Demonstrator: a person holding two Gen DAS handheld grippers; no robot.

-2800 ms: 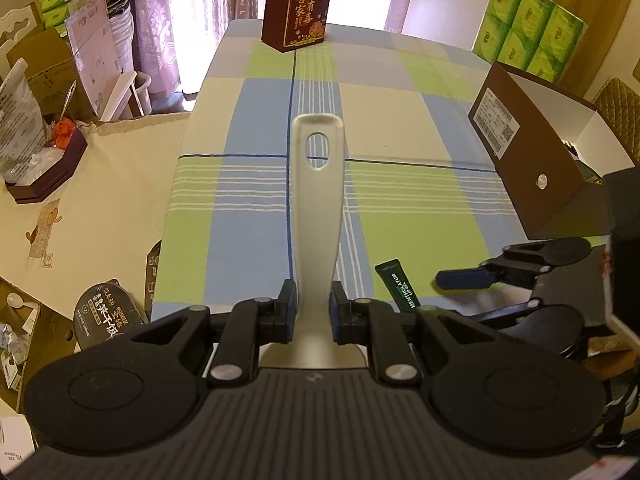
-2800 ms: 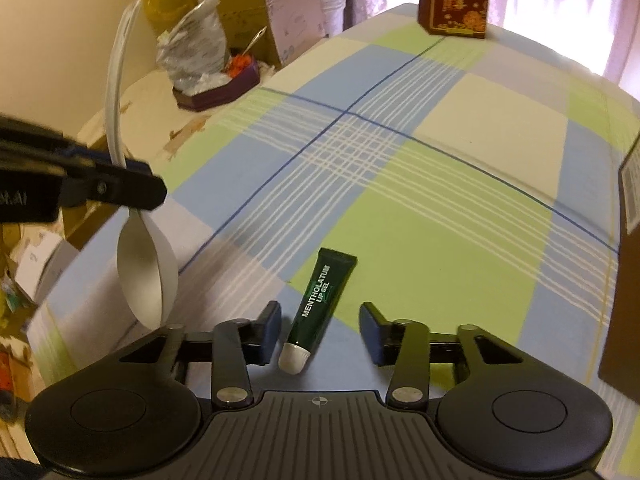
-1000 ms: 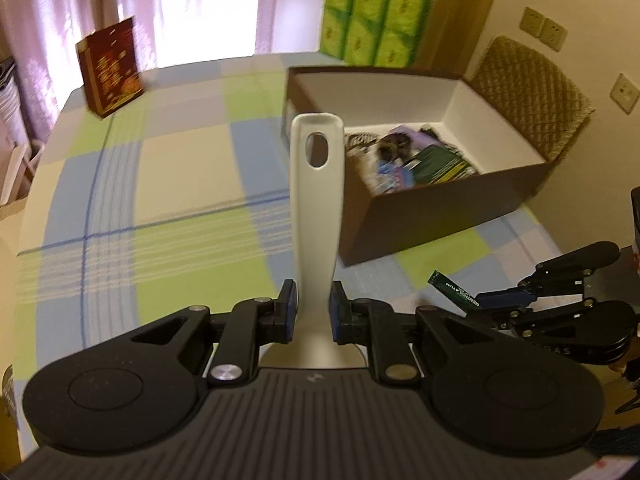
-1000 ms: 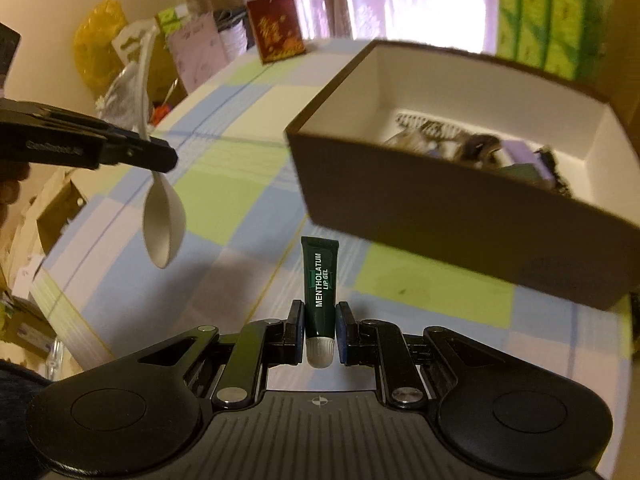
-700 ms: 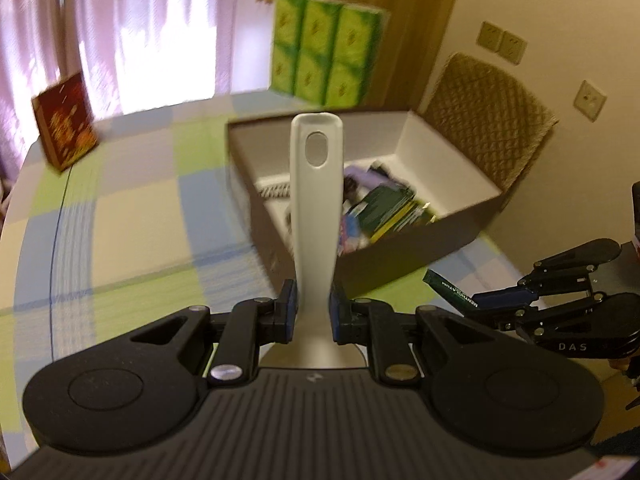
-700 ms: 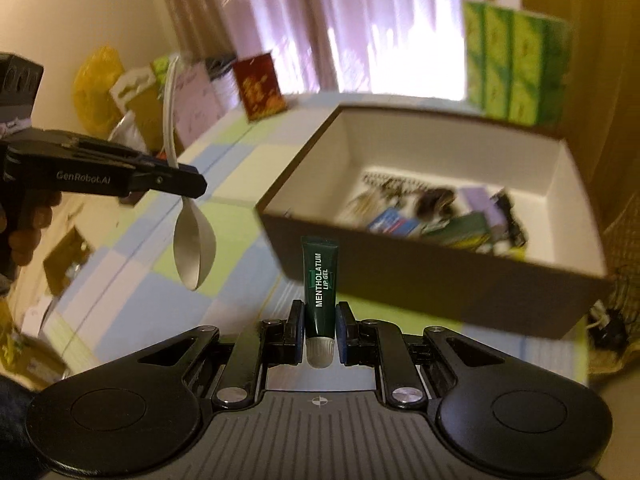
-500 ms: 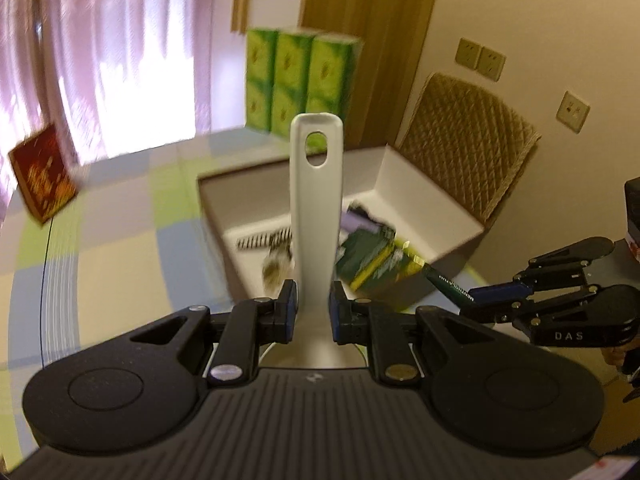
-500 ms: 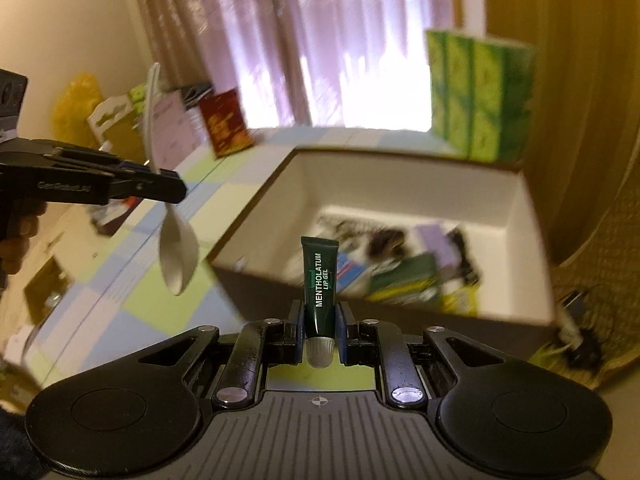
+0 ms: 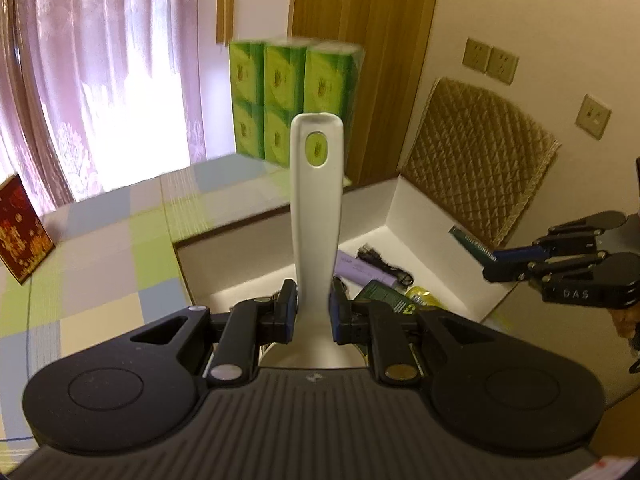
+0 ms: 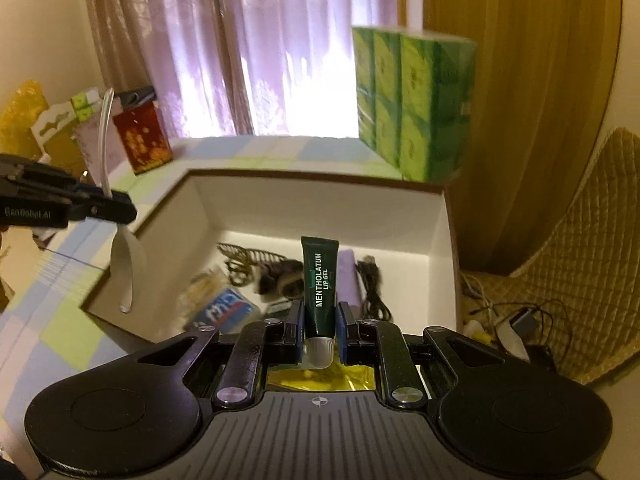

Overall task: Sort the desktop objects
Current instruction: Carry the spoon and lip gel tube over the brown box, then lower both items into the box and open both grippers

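Note:
My left gripper (image 9: 314,312) is shut on a white plastic spoon (image 9: 316,216), its handle pointing forward over the brown box (image 9: 412,216). In the right wrist view the spoon (image 10: 126,260) hangs bowl-down over the box's left wall. My right gripper (image 10: 320,330) is shut on a dark green Mentholatum lip gel tube (image 10: 320,276), cap toward me, held above the box's inside (image 10: 320,208). In the left wrist view the right gripper (image 9: 516,260) holds the tube (image 9: 470,242) over the box's right side.
The box holds a purple item (image 9: 364,270), a black cable (image 10: 372,284), a blue packet (image 10: 222,312) and other small things. Green tissue packs (image 10: 412,100) stand behind it, a red box (image 10: 142,142) at far left. A quilted chair (image 9: 476,168) and cables (image 10: 520,320) lie to the right.
Both grippers have moved forward and up over the open box, each still holding its item. The box now lies directly below the lip gel tube and the spoon.

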